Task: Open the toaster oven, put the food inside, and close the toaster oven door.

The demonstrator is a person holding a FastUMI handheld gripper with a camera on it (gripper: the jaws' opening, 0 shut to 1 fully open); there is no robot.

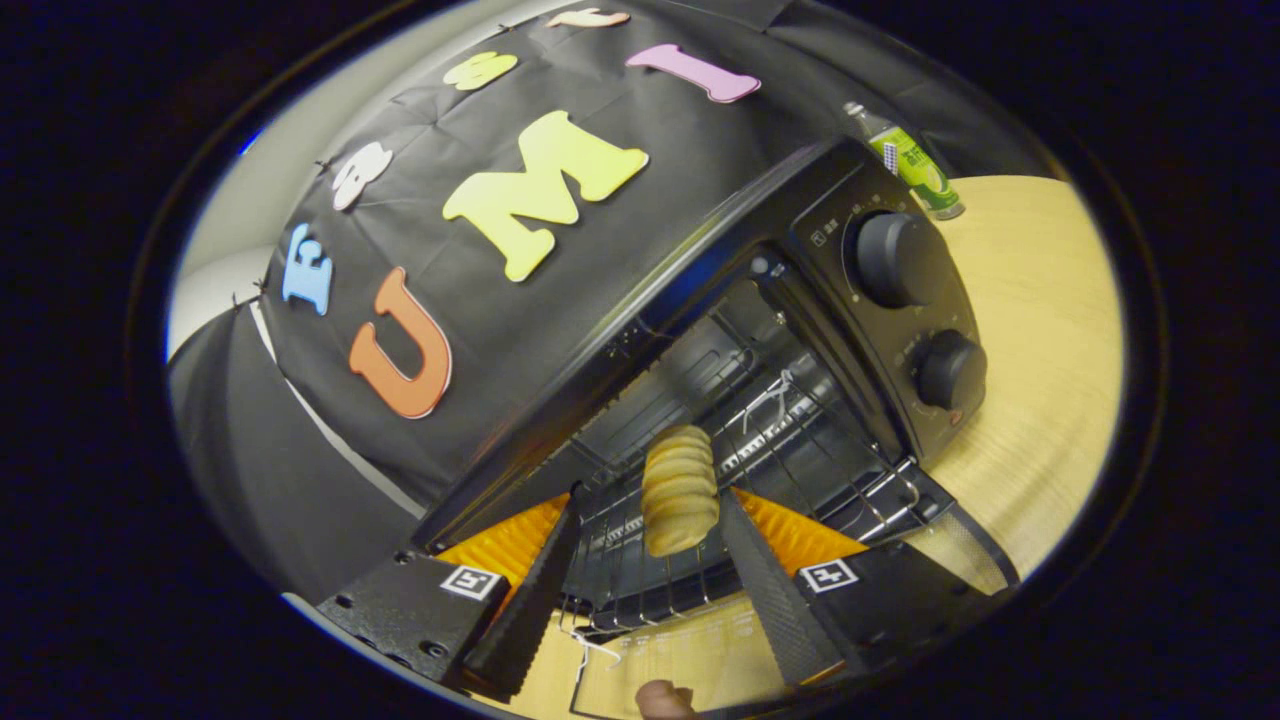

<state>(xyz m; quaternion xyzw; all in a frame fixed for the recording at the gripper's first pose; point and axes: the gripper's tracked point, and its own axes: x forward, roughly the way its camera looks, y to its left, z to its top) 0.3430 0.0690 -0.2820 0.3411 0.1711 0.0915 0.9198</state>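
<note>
Gripper view: your gripper (648, 500) has its fingers spread, the ridged bread roll (679, 490) standing between them on the wire rack (800, 440) of the open toaster oven (830, 200). Right of the oven's two knobs (895, 258), a green-labelled bottle (912, 165), its writing unreadable.

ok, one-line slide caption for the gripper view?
Open gripper with a ridged pastry between its fingers on the rack of the open toaster oven.

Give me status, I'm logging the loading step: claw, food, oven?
Claw open, fingers either side of bread roll. Roll on wire rack inside toaster oven. Door down. Nothing blocking.
</note>
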